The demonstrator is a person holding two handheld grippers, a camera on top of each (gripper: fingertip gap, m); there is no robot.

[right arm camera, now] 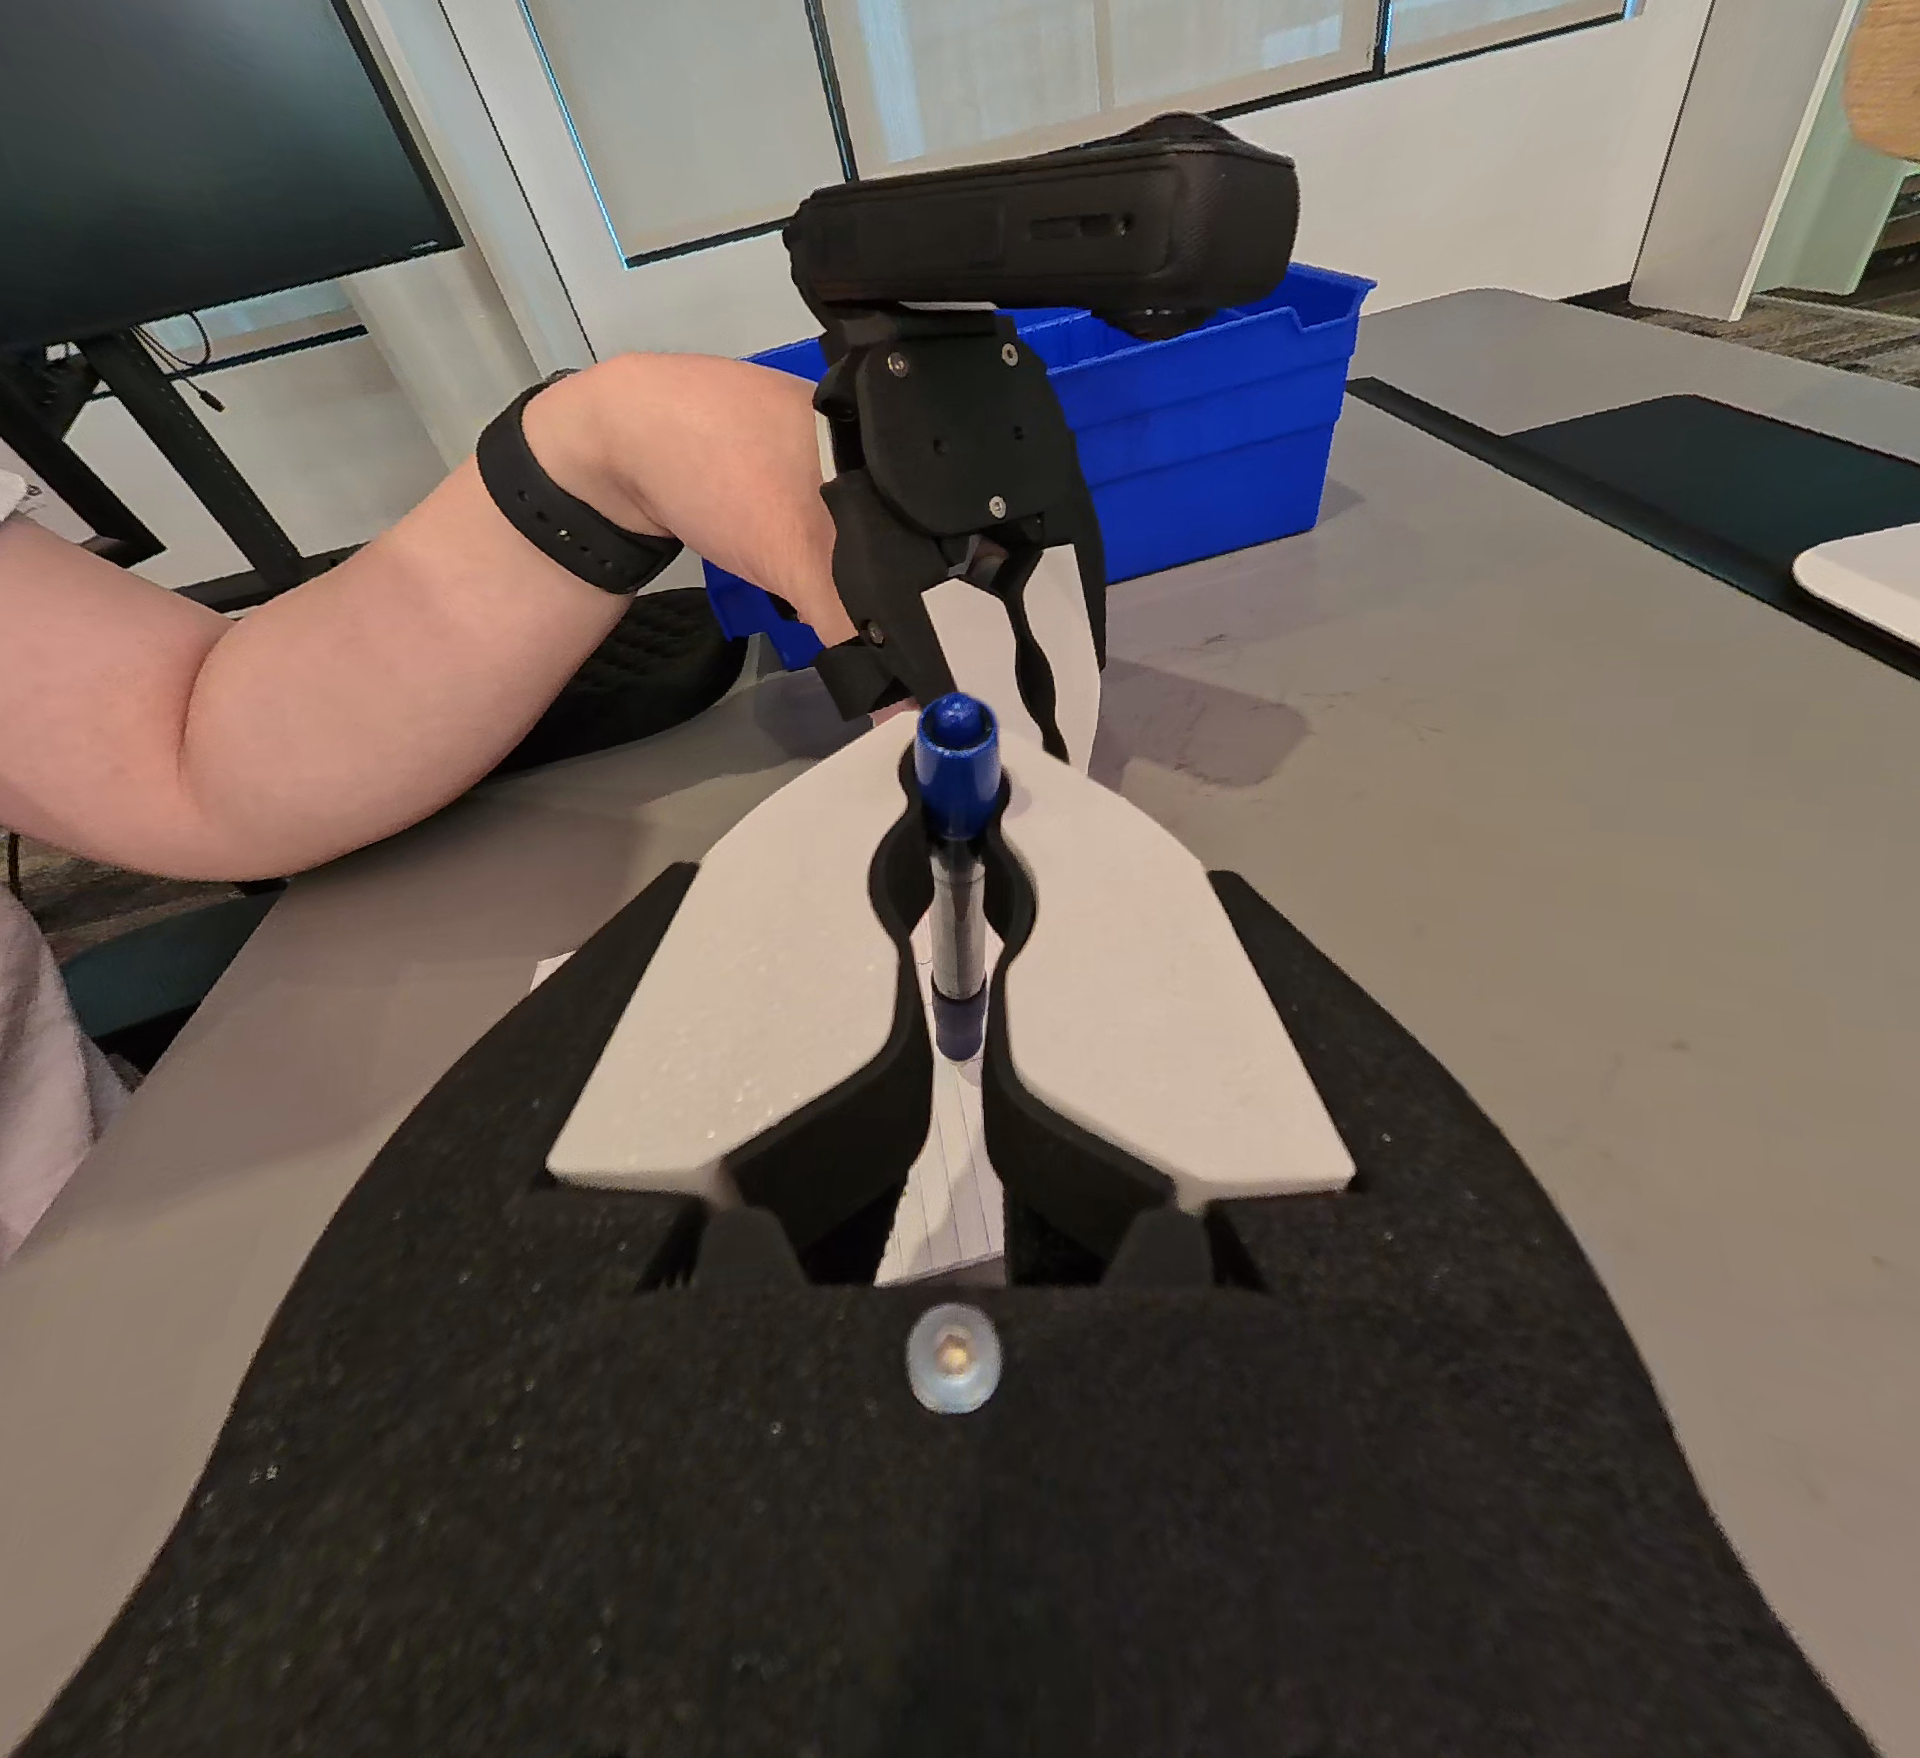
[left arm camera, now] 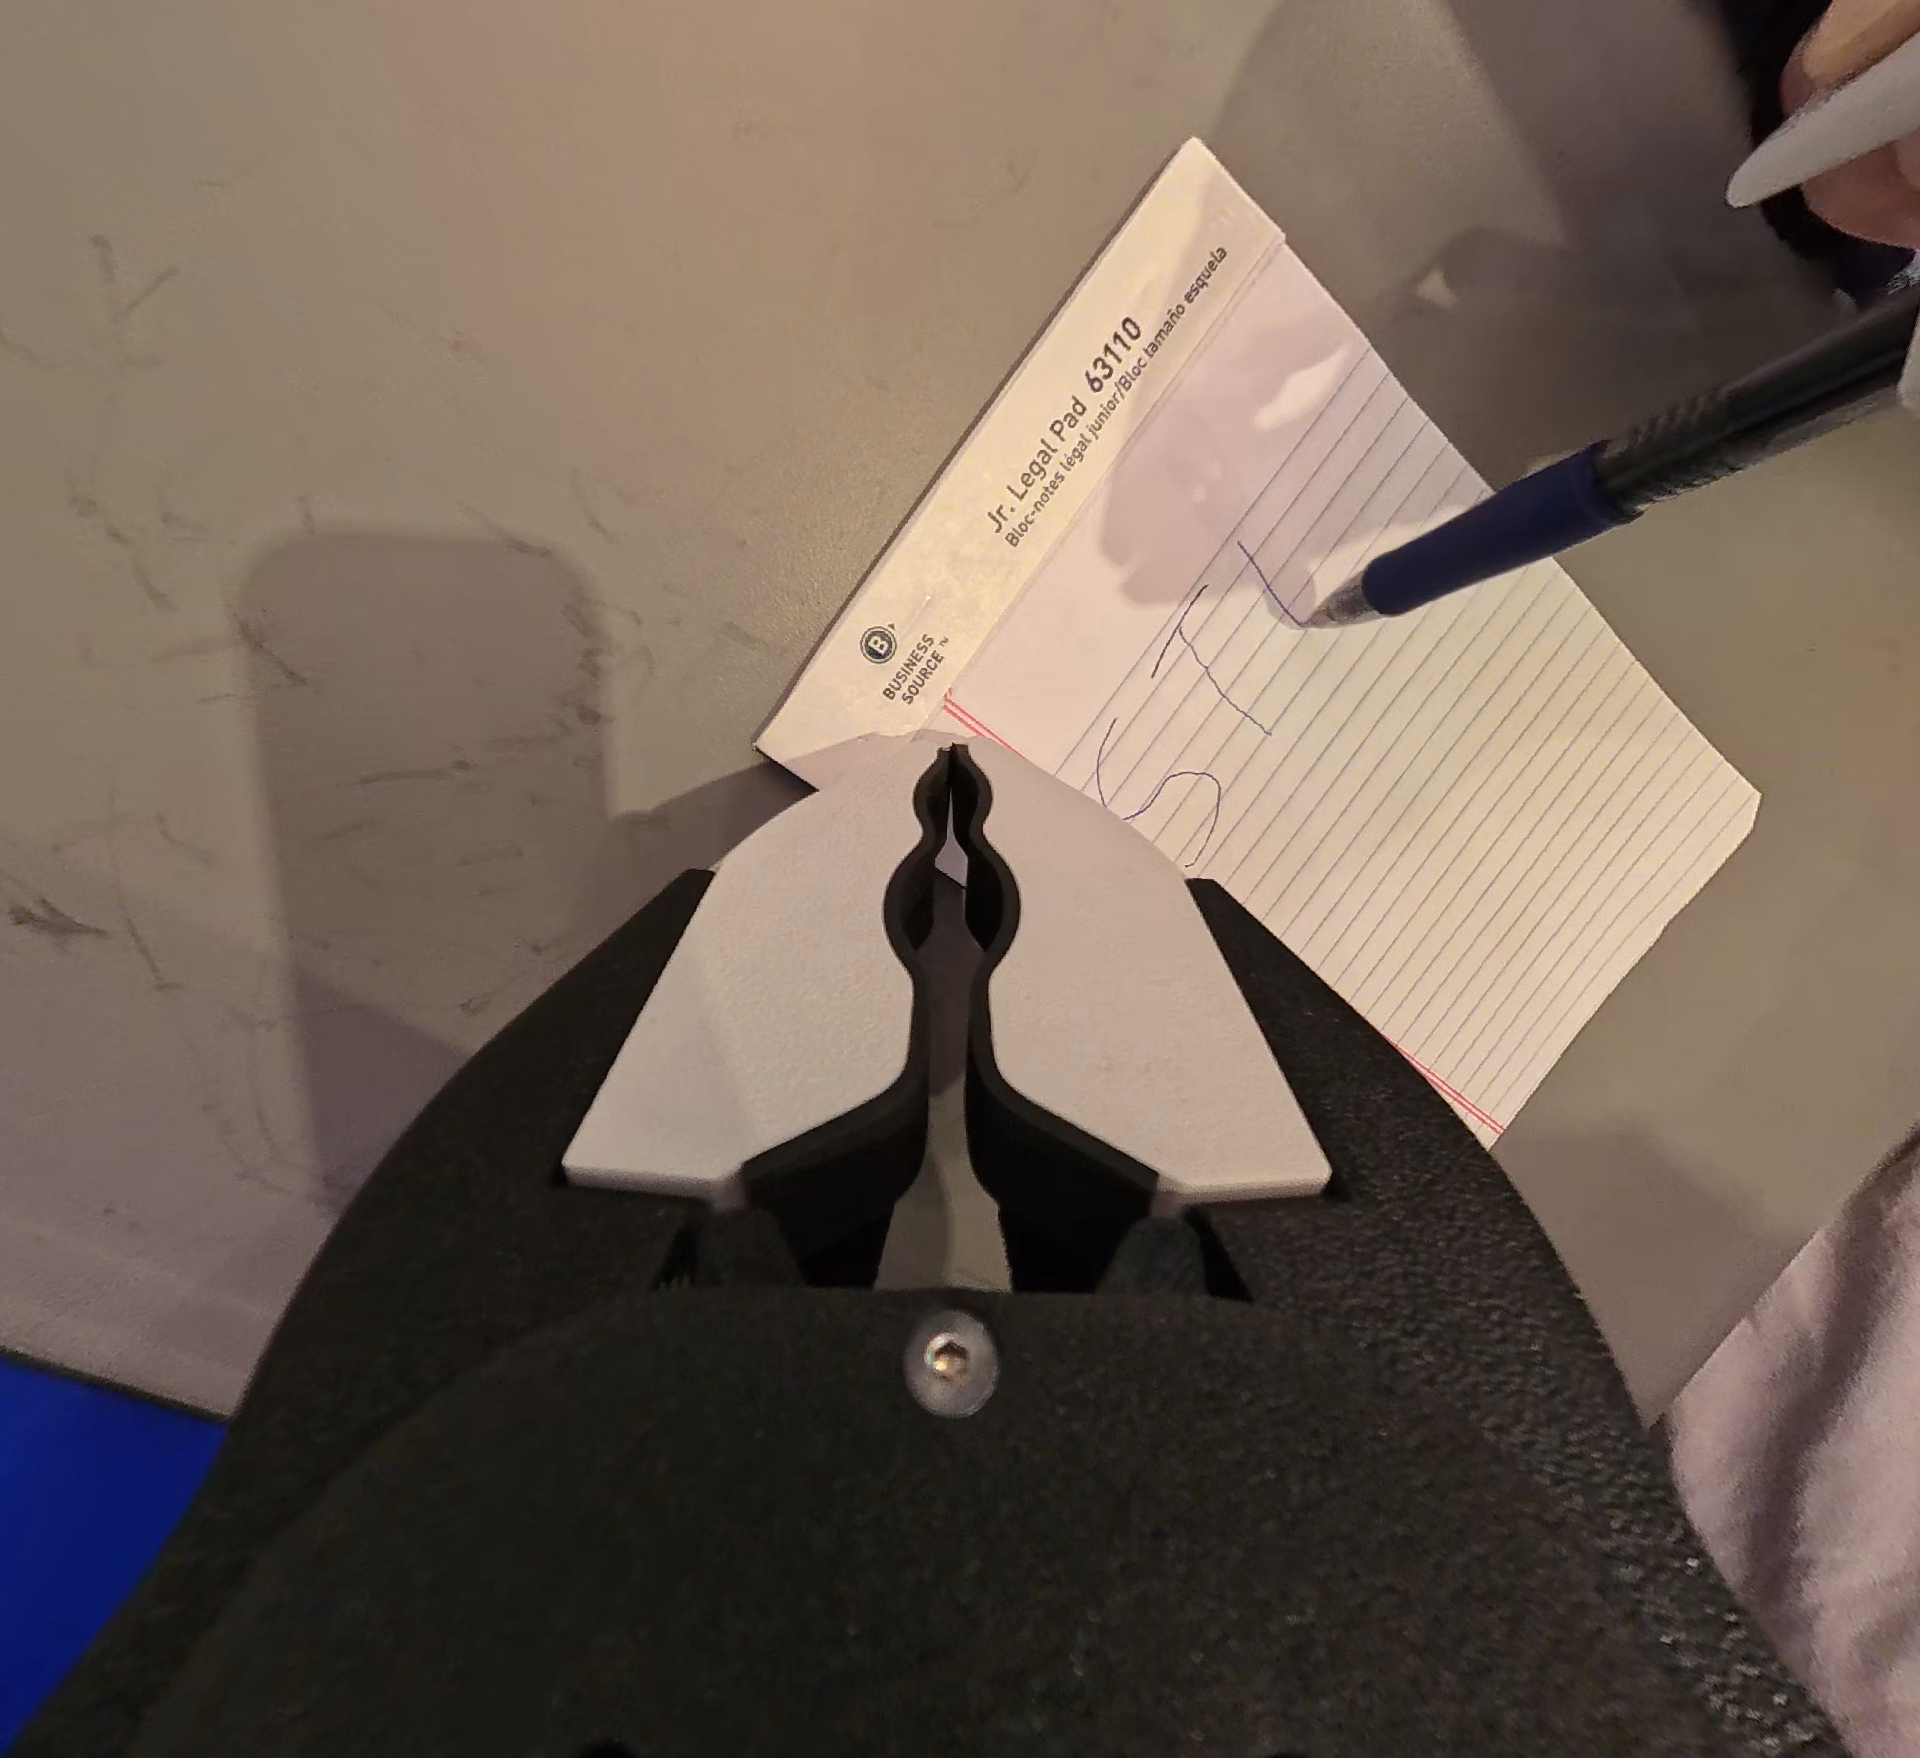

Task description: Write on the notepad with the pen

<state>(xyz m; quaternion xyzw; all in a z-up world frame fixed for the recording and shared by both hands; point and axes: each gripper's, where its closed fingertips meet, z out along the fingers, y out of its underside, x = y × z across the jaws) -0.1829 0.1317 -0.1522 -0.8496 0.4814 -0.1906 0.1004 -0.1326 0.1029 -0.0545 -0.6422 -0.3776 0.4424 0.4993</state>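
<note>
Two grippers work a smooth grey table [left arm camera: 416,254]: the left gripper [left arm camera: 953,752], fingers pressed together, tips at the corner of the lined white notepad [left arm camera: 1403,825]; the right gripper [right arm camera: 958,773] pinches a blue-and-black pen [left arm camera: 1558,513], tip touching the page. Beyond stand a blue plastic bin [right arm camera: 1195,451] and dark monitor [right arm camera: 177,67].

From the notepad [left arm camera: 1351,773], we see bare grey table [left arm camera: 416,254] open from nine to twelve o'clock, while the pen [left arm camera: 1558,513] crosses in at two and the blue bin [right arm camera: 1195,420] blocks the far side.
</note>
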